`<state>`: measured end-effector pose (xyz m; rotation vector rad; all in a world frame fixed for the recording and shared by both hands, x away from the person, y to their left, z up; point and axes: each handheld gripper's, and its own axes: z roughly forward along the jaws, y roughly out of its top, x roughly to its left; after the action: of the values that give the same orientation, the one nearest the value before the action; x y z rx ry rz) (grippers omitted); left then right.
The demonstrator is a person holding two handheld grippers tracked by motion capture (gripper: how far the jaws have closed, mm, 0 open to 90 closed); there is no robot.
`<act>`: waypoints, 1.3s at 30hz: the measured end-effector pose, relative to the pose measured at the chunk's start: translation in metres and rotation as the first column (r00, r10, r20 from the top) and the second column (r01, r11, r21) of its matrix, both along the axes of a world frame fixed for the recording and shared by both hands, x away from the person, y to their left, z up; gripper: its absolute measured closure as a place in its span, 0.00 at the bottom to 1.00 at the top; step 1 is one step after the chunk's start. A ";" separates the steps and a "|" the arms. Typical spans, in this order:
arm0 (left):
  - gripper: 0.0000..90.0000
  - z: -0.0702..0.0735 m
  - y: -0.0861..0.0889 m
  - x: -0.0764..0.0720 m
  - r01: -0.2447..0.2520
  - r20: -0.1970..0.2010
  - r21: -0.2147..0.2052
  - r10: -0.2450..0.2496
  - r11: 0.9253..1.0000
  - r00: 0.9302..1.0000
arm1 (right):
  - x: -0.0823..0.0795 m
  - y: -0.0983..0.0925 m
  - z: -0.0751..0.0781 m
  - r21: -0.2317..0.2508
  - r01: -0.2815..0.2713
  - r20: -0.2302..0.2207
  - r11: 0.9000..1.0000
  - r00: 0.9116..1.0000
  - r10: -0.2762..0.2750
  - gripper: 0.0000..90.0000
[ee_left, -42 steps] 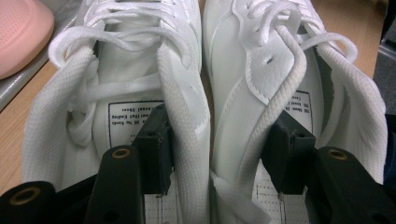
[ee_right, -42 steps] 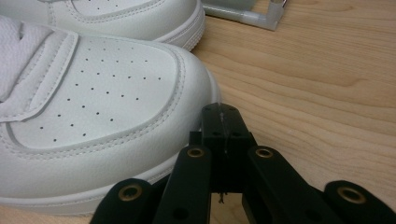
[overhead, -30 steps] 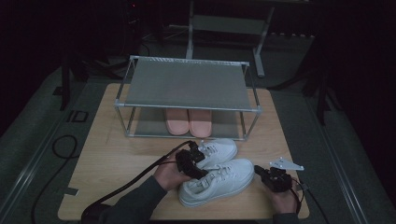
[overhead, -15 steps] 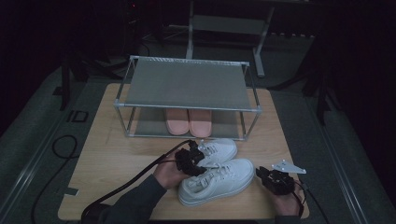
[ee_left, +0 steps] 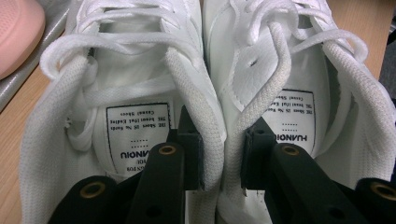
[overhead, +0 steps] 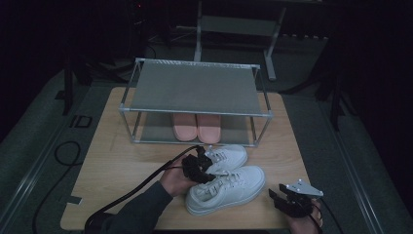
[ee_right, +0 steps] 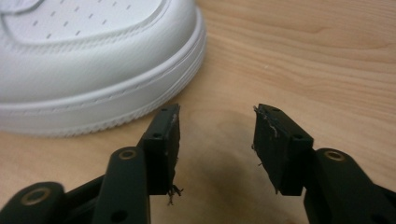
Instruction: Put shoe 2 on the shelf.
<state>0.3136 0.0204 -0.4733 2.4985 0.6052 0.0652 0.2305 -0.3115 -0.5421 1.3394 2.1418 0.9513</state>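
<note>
Lying side by side on the wooden table [overhead: 112,161], in front of the shoe rack [overhead: 195,95]: two white sneakers, the near sneaker [overhead: 229,191] and the far sneaker [overhead: 229,157], inner collars touching, heels toward the left hand, toes pointing right and a little away. Being pinched together at those collars by the left gripper [overhead: 200,168], one jaw dipping into each shoe, pads pressing the two padded walls [ee_left: 212,140] against each other after just closing in on them; a clenched grasp on the pair, then, not an empty one. Hanging released near the table's front right corner: the right gripper [overhead: 281,200], jaws just having spread wide with bare wood between them, the near sneaker's toe [ee_right: 93,60] sitting just beyond and to the left of its tips, not touching. Resting on the lower shelf of the rack, behind the white pair: pink slippers [overhead: 196,127]. Judging the coming move as hinging on this: long axis of the pair running left to right across the table, the left hand already gripping the heel end, the rack standing straight behind.
</note>
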 end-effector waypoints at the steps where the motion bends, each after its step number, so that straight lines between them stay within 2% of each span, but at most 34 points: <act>1: 0.83 0.000 0.000 0.000 0.000 0.000 0.000 0.000 1.000 1.000 | 0.000 0.000 0.000 0.000 0.000 0.000 1.000 1.000 0.000 0.53; 5: 0.83 0.001 0.000 0.000 0.005 0.008 -0.008 -0.005 1.000 1.000 | -0.007 0.002 -0.001 -0.006 -0.013 0.009 1.000 1.000 0.013 0.51; 7: 0.84 0.001 0.001 0.002 0.002 0.002 -0.023 -0.002 1.000 1.000 | -0.008 0.001 -0.002 -0.002 -0.010 0.011 1.000 1.000 0.010 0.50; 14: 0.85 0.006 0.000 0.003 0.002 0.011 -0.030 -0.002 1.000 1.000 | -0.013 -0.005 -0.003 0.015 0.005 0.006 1.000 1.000 -0.005 0.50; 18: 0.85 0.011 0.002 0.007 -0.002 -0.007 -0.047 0.002 0.999 1.000 | -0.016 -0.005 -0.004 0.015 0.003 0.004 1.000 1.000 -0.003 0.50; 23: 0.85 0.016 0.004 0.012 -0.008 -0.007 -0.041 0.008 0.999 1.000 | -0.017 -0.005 -0.005 0.017 -0.003 0.003 1.000 1.000 0.003 0.50; 27: 0.85 0.021 0.002 0.013 0.003 0.010 -0.027 -0.003 1.000 1.000 | -0.017 -0.005 -0.005 0.019 -0.005 0.005 1.000 1.000 0.005 0.50; 32: 0.85 0.027 0.000 0.015 0.015 0.008 -0.050 -0.014 0.999 1.000 | -0.017 -0.006 -0.005 0.025 -0.006 0.007 1.000 1.000 0.006 0.50; 39: 0.85 0.036 -0.008 0.019 0.046 0.010 -0.048 -0.046 0.998 0.999 | -0.016 -0.005 -0.006 0.026 -0.009 0.008 1.000 1.000 0.008 0.50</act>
<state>0.3323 0.0126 -0.4372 2.4626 0.5393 0.0436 0.2141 -0.3168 -0.5477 1.3375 2.1379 0.9890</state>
